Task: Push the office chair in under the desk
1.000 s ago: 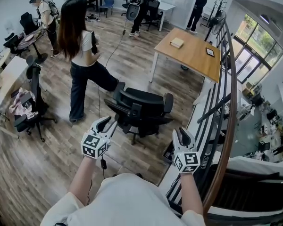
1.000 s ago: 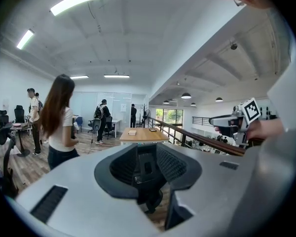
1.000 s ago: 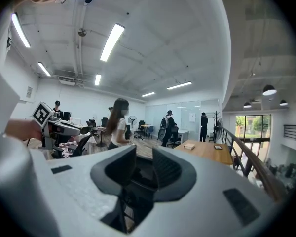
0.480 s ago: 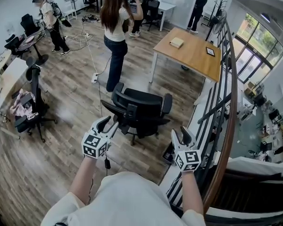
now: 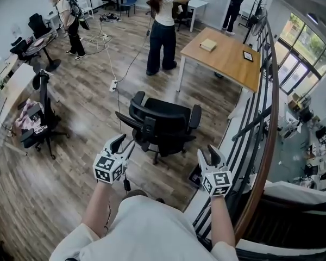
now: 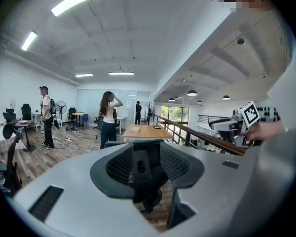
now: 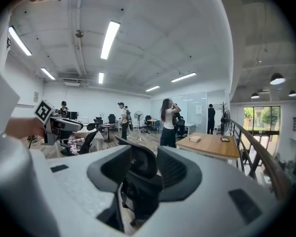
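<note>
At the far left a spare chair [image 5: 39, 118] draped with clothes stands on the wood floor [image 5: 81, 86]. Our left gripper [image 5: 123, 144] hangs low in front of us. Its 2 jaws have just been opening and now stand a moderate gap apart, clamped on nothing. Its own view shows the chair's backrest beyond that gap. From the head view its tips seem just short of the chair's near armrest, though the steep angle leaves us unsure of contact.

The black office chair [image 5: 162, 125] stands on open floor with its backrest toward us. It is well apart from the wooden desk [image 5: 223, 64], which lies beyond it to the right, and no part of it is under the desk. 1 person in a white top [image 5: 164, 23] stands near the desk's left corner.

Our right gripper [image 5: 208, 155] sits level with the left one, near the chair's right side. Its jaws have also just been opening and hold nothing. A dark railing [image 5: 266, 107] runs along the right edge.
</note>
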`<state>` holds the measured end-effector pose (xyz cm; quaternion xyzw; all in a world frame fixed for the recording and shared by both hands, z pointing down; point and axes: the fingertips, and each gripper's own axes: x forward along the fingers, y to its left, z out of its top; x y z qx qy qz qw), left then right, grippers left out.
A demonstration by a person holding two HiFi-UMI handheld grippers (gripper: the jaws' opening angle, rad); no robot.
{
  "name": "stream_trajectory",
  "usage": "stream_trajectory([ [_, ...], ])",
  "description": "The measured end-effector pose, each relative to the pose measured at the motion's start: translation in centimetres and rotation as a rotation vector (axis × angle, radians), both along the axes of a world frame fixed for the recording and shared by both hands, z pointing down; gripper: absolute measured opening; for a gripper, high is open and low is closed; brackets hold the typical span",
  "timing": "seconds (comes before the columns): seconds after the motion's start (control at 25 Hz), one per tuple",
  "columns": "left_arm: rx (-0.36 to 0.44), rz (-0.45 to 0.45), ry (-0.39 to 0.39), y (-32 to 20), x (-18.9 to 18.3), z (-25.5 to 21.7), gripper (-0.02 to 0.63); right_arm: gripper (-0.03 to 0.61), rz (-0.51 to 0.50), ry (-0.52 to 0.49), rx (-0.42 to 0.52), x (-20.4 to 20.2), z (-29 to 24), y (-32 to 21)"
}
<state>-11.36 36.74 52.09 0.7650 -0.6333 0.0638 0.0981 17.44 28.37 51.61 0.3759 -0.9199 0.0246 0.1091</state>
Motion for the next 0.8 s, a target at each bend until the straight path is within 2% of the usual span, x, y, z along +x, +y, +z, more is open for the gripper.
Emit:
stream_trajectory([
  [0.44, -0.032, 0.028, -0.011, -3.1, -2.6, 2.0, 0.163, 0.149, -0.014, 0.029, -0.036, -3.3, 2.3, -2.0],
  [0.68, -0.096, 0.087, -0.053, -6.1, -5.5, 4.7, 0.163, 0.149, -0.002, 0.082, -0.07, -6.4, 4.0, -3.8],
  [0.8, -0.146, 0.129, -0.113, -8.0, -7.2, 7.0, 0.163, 0.149, -0.006, 0.138, -0.099, -8.2, 5.8, -5.1],
])
